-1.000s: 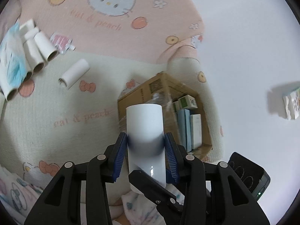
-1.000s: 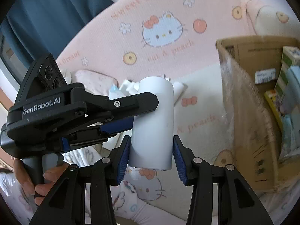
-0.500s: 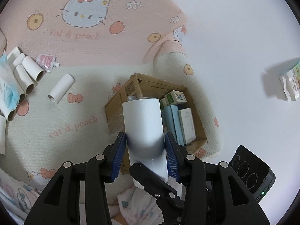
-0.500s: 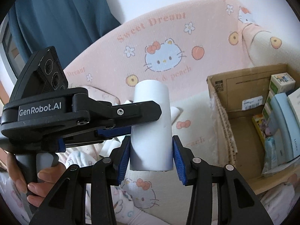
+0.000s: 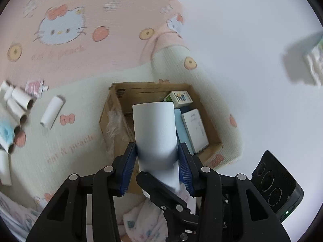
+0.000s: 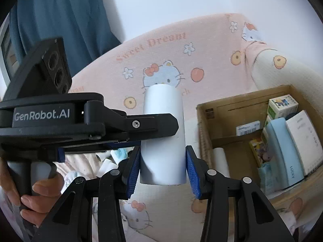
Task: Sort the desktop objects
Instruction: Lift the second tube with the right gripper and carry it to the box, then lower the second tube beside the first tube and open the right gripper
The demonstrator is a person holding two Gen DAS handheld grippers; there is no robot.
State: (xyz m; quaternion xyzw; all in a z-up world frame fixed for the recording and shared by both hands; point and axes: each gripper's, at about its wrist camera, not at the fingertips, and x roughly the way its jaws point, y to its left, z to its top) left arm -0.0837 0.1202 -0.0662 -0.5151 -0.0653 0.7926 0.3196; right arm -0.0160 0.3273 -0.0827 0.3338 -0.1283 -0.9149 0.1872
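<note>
Hiding the cardboard box (image 5: pixel 119 109) interior, white tube (image 5: pixel 154 129) fills left claw (image 5: pixel 157 164)

A: Where's the cardboard box (image 5: pixel 119 109)?
B: On the bed cover (image 5: pixel 66 141), right of the loose paper tubes (image 5: pixel 20 109).
A: And inside?
B: Cartons (image 6: pixel 282 104) upright along its right wall; one paper tube (image 6: pixel 221 159) on its floor.

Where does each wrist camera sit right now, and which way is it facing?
Left wrist: on the left gripper, looking down past the tube it clamps, into the box; a finger of the right gripper crosses below.
Right wrist: on the right gripper, facing the pink cushion; the left gripper and the hand holding it enter from the left.
Shared: tube, box, cushion.
</note>
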